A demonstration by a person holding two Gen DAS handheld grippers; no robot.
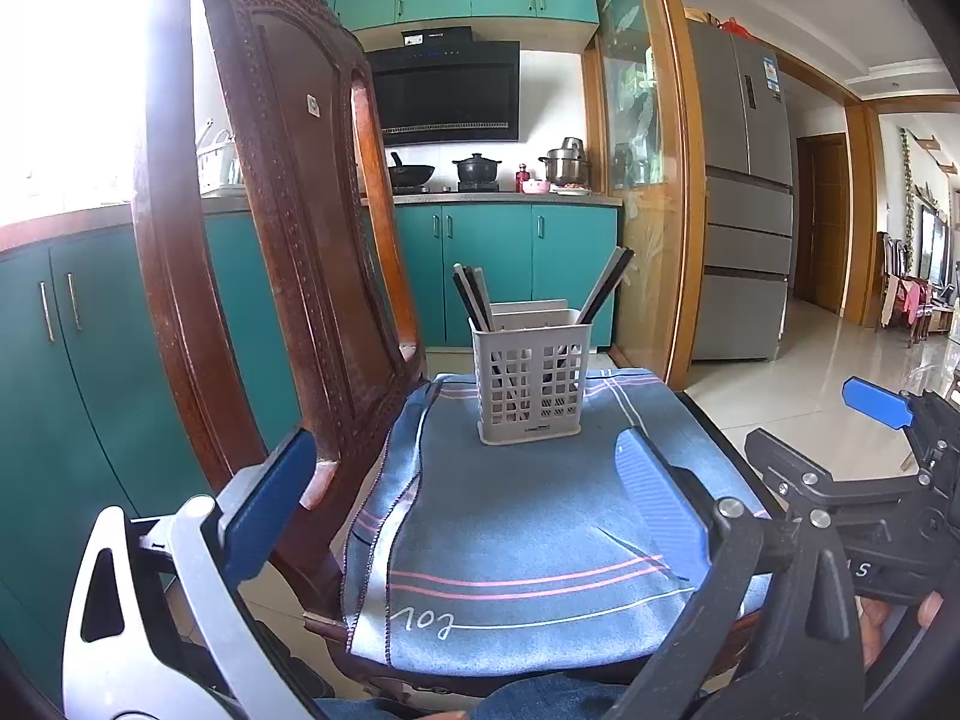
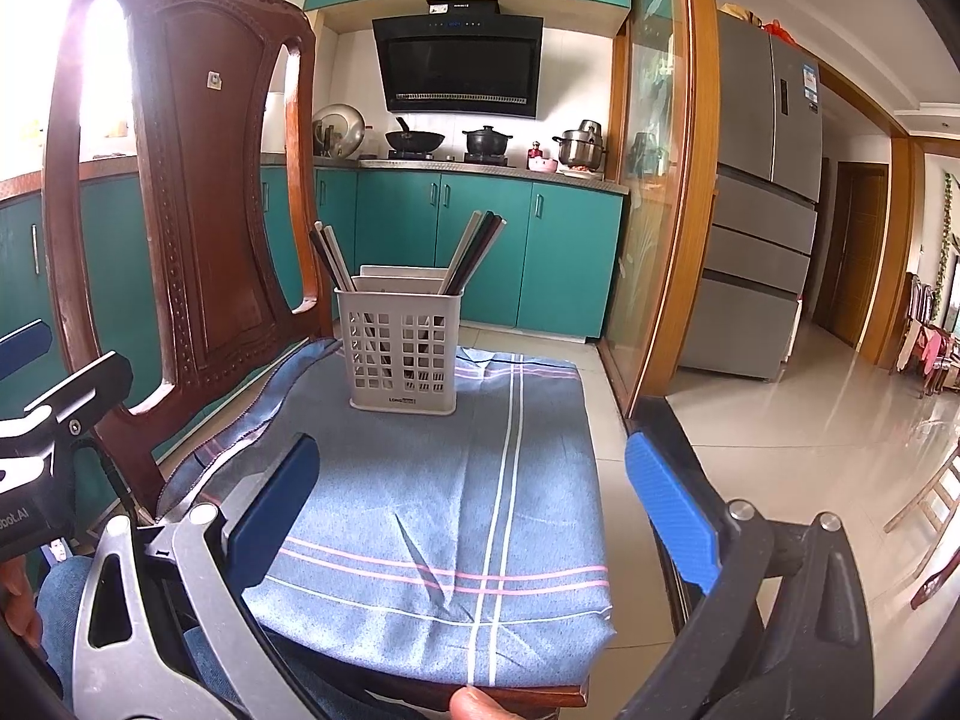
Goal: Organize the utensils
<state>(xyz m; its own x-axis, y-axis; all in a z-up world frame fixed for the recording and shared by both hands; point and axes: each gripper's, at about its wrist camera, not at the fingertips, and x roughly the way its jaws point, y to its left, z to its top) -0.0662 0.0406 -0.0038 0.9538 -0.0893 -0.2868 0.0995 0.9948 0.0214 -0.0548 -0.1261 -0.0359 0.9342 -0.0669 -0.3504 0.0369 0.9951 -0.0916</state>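
Observation:
A white slotted utensil holder (image 1: 530,383) (image 2: 399,348) stands on a blue cloth (image 1: 528,540) (image 2: 432,498) spread over a wooden chair seat. Dark and pale chopsticks (image 1: 474,297) (image 2: 474,252) lean in it in two bunches, one left and one right. My left gripper (image 1: 468,498) is open and empty, fingers apart, short of the holder. My right gripper (image 2: 474,510) is open and empty, also short of the holder; it shows at the right edge of the left wrist view (image 1: 876,402).
The carved wooden chair back (image 1: 276,228) (image 2: 192,192) rises close on the left. Teal kitchen cabinets (image 1: 510,264) and a stove with pots stand behind. A glass door frame (image 2: 678,180) and a fridge (image 2: 762,192) stand to the right, with tiled floor beyond.

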